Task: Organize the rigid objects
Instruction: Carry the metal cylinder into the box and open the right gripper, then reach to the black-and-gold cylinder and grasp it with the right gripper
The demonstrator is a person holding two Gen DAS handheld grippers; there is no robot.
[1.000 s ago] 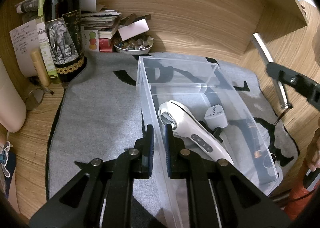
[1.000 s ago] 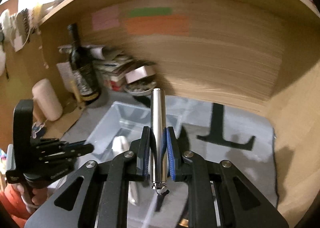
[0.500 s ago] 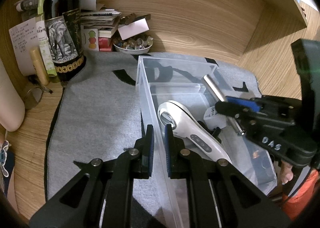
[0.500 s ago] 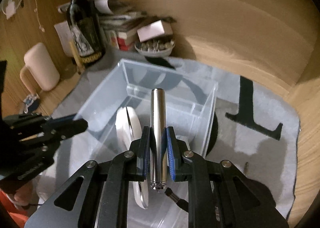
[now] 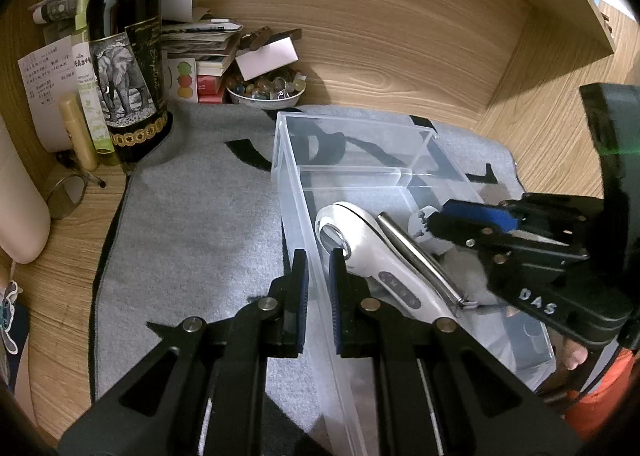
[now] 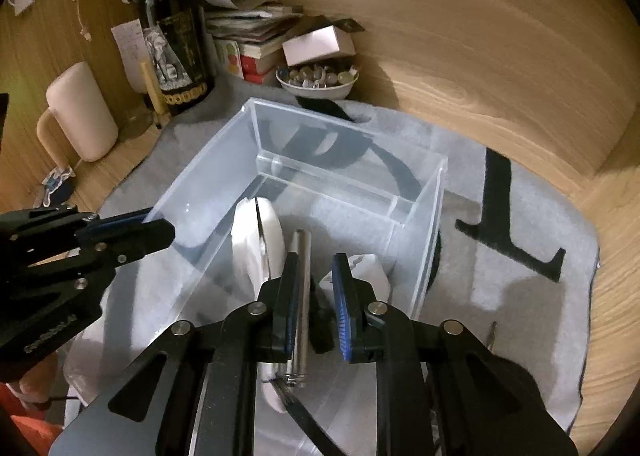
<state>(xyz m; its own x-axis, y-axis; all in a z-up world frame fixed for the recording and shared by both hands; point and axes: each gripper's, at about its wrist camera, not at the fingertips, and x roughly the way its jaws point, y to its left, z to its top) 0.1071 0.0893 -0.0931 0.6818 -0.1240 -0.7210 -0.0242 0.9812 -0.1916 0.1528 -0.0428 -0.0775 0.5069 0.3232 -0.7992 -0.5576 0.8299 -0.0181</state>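
Note:
A clear plastic box (image 5: 352, 136) (image 6: 256, 128) stands on a grey mat. Inside it lie a white handheld device (image 5: 380, 268) (image 6: 260, 240), a white plug adapter (image 5: 428, 224) (image 6: 372, 272) and a silver metal tube (image 5: 420, 260) (image 6: 302, 296). My left gripper (image 5: 318, 288) is shut on the box's near left wall. My right gripper (image 6: 316, 288) is open just above the tube, which lies loose against the white device; it also shows in the left wrist view (image 5: 476, 220).
A dark wine bottle (image 5: 128, 56) (image 6: 176, 36), a stack of books and papers (image 5: 200, 52), a bowl of small stones (image 5: 266, 90) (image 6: 318, 78) and a pink mug (image 6: 80, 112) stand along the wooden back wall. The grey mat (image 5: 192, 224) has black letters.
My right gripper carried the silver tube down into the box and opened, leaving the tube beside the white device. My left gripper stayed shut on the box wall.

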